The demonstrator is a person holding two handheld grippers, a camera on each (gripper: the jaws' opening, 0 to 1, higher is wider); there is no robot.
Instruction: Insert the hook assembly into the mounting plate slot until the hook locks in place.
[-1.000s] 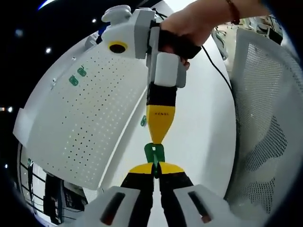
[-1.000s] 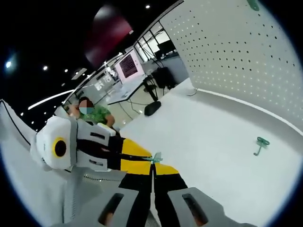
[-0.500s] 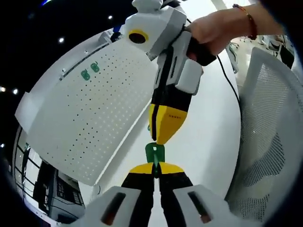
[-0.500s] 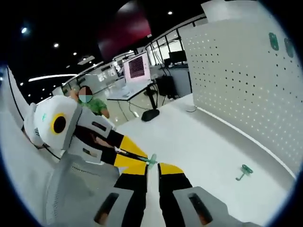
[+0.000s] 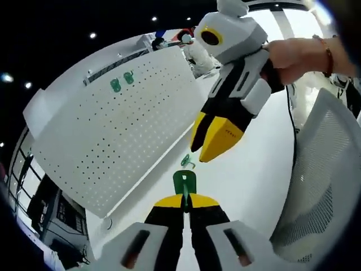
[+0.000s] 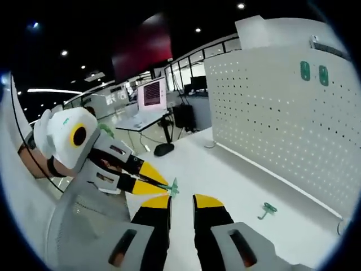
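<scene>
My left gripper (image 5: 184, 199) is shut on a small green hook piece (image 5: 184, 182) that stands up from its yellow tips. The right gripper (image 5: 201, 153) hangs above and to the right of it, held by a hand, with its jaws apart and off the hook. In the right gripper view my own jaws (image 6: 182, 199) stand open with nothing between them. Just beyond them the left gripper (image 6: 164, 186) holds the green hook piece (image 6: 172, 187). The white perforated mounting plate (image 5: 113, 141) (image 6: 282, 124) stands upright and carries two green hooks (image 5: 122, 82) (image 6: 313, 72).
A loose green hook (image 5: 187, 162) (image 6: 266, 210) lies on the white table (image 5: 248, 175) near the plate's foot. A white mesh chair back (image 5: 321, 186) (image 6: 90, 226) stands close by. Desks and a monitor (image 6: 151, 93) are far behind.
The right gripper has opened, let go of the green hook piece and drawn back from it. The left gripper still holds the piece. Both views have swung.
</scene>
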